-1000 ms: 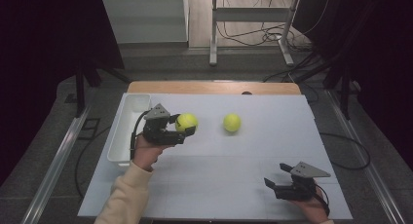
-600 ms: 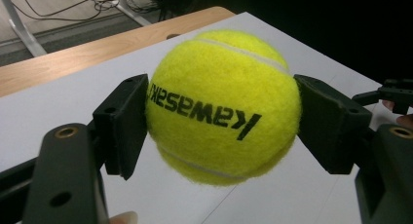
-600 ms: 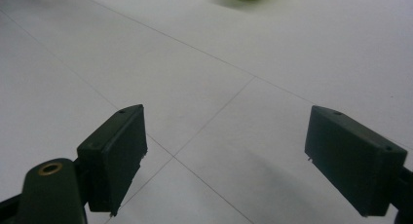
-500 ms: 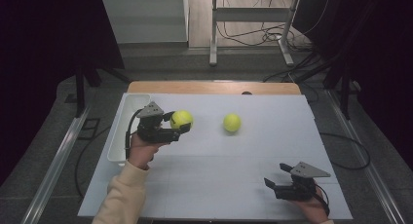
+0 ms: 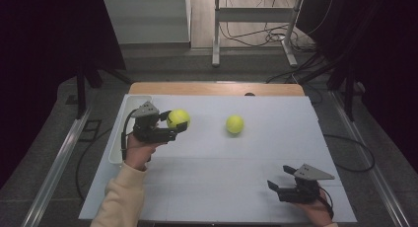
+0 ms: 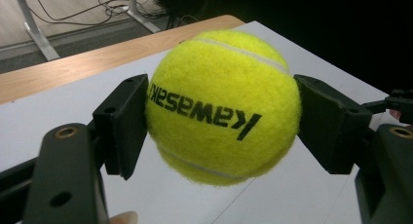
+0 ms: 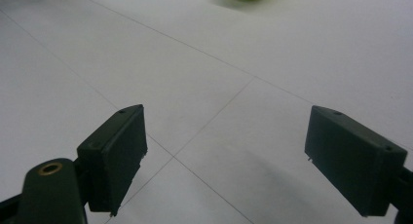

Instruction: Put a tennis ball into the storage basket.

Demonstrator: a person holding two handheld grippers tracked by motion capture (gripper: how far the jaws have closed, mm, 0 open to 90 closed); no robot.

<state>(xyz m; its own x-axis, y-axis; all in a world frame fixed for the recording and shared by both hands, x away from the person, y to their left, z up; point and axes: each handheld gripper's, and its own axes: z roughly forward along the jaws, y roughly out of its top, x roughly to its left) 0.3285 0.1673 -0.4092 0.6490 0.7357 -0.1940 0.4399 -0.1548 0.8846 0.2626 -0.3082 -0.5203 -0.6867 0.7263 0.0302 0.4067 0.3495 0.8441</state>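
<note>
We look down on a white worktop (image 5: 217, 187) with a wooden far edge, set in a dark room with a grey floor (image 5: 59, 153), trailing cables (image 5: 256, 37) and a metal stand (image 5: 254, 29) behind. A white bin (image 5: 117, 145) sits at the worktop's left edge. The left hand-held gripper (image 5: 178, 129) clamps a yellow Kawasaki tennis ball (image 6: 221, 107) above the surface, now nearer the bin than half a second ago. A second tennis ball (image 5: 234, 124) lies mid-worktop, unmoved. The right hand-held gripper (image 5: 274, 186), jaws spread apart and empty, rests near the front right corner as before.
</note>
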